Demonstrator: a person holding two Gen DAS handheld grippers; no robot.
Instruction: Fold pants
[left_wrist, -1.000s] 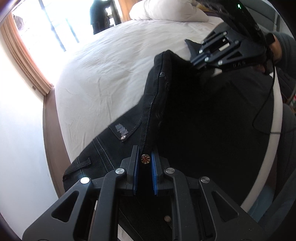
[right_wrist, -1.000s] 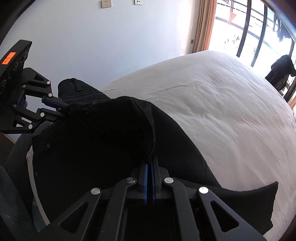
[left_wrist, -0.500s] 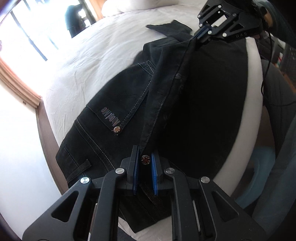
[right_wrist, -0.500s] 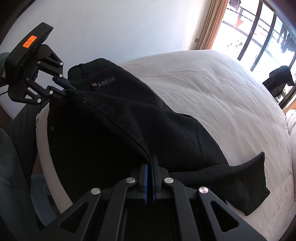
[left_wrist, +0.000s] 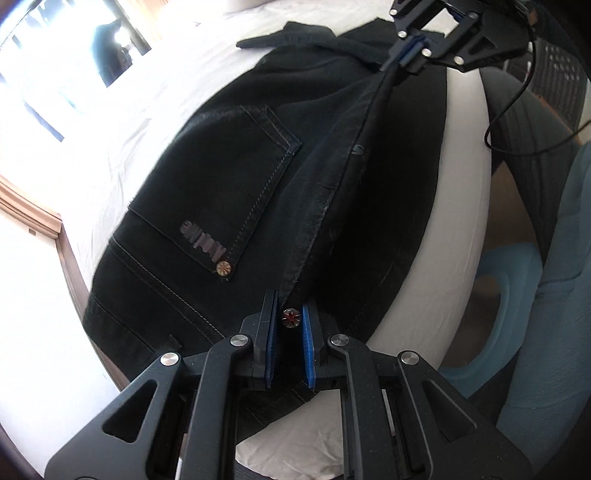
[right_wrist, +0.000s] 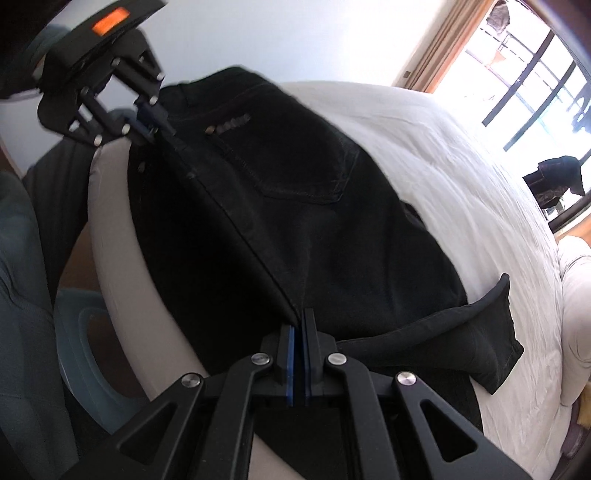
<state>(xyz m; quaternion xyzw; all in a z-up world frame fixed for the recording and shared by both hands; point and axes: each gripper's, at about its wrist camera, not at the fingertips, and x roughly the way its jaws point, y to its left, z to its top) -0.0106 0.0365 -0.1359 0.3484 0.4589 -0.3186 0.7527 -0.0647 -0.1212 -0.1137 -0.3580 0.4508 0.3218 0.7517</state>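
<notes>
Firmly, the left gripper is clamped on the waistband end of the black pants, a metal button showing between its blue pads, while the right gripper pinches the same folded edge further along. Dark denim with pale stitching and a back pocket, the pants lie on the white bed, running lengthwise along its near edge, leg hems toward the pillow end.
</notes>
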